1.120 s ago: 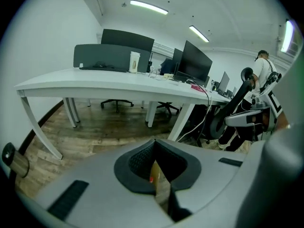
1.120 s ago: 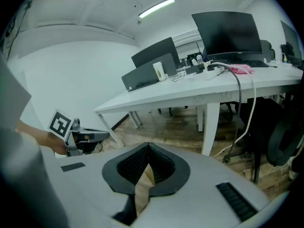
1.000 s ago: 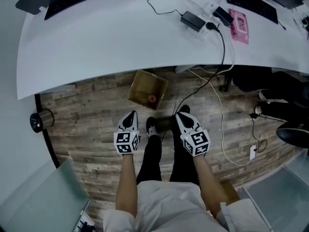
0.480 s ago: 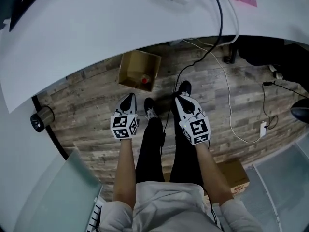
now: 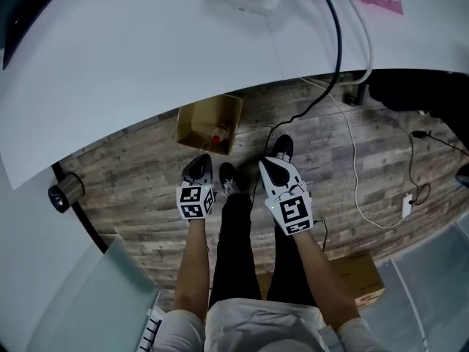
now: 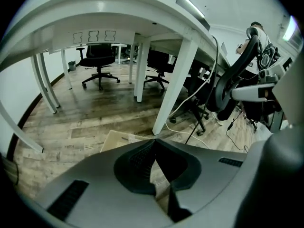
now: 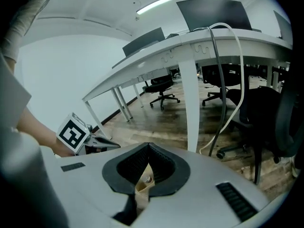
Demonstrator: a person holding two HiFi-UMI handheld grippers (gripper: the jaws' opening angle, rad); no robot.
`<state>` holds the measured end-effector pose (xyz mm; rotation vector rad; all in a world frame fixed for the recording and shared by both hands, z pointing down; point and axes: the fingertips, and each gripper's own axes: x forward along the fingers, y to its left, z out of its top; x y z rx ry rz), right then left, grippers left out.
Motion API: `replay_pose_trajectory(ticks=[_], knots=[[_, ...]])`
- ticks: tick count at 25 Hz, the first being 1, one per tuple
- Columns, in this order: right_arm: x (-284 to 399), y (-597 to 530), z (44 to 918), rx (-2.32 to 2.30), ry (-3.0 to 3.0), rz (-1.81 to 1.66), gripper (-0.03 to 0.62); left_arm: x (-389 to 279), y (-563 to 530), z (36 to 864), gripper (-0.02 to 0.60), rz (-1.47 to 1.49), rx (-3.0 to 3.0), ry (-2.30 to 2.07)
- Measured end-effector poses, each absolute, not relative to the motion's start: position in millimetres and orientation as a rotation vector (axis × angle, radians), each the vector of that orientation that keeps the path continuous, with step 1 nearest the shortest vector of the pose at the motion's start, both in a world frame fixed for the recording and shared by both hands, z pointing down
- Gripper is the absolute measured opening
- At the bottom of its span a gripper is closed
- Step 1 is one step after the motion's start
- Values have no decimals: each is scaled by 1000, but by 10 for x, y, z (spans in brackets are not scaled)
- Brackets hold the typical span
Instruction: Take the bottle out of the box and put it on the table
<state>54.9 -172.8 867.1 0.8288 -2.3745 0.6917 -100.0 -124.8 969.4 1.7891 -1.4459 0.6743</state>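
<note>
An open cardboard box (image 5: 207,118) stands on the wooden floor under the white table's edge (image 5: 146,57). A bottle with a red cap (image 5: 218,135) lies in the box's near right corner. My left gripper (image 5: 199,161) hangs just in front of the box, shut and empty. My right gripper (image 5: 270,165) is to the right of it, over a black shoe, also shut and empty. In the left gripper view the box's flap (image 6: 118,139) shows behind the closed left gripper (image 6: 153,141). In the right gripper view the bottle (image 7: 148,179) peeks through below the closed right gripper (image 7: 148,145).
The person's legs and black shoes (image 5: 229,178) stand between the grippers. A black cable (image 5: 337,42) and a white cable (image 5: 357,167) run down from the table across the floor. A white table leg (image 6: 173,80) rises behind the box. A second cardboard box (image 5: 359,277) sits at the lower right.
Both grippers have sunk toward the floor, and the left one now hangs closer to the box. The jaws stayed shut.
</note>
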Motion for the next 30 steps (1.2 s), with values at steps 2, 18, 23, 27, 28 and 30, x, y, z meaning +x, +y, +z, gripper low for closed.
replay_pose_trajectory(ticks=[2, 18, 23, 27, 28, 30], knots=[[567, -1743, 8827, 836, -2367, 699, 40, -985, -1263, 9863, 14, 676, 1782, -1439], [657, -1561, 9671, 983, -2278, 753, 40, -939, -1153, 11094, 17, 841, 1846, -1285], [622, -1269, 9887, 975, -2281, 742, 40, -975, -1114, 11435, 88, 931, 1905, -1244], [620, -1073, 10150, 972, -2275, 746, 40, -985, -1151, 11811, 148, 981, 1914, -1207], [608, -1032, 10210, 972, -2277, 751, 40, -1006, -1159, 11892, 154, 999, 1917, -1203], [605, -967, 10321, 967, -2280, 749, 40, -1014, -1176, 12039, 193, 1023, 1924, -1199]])
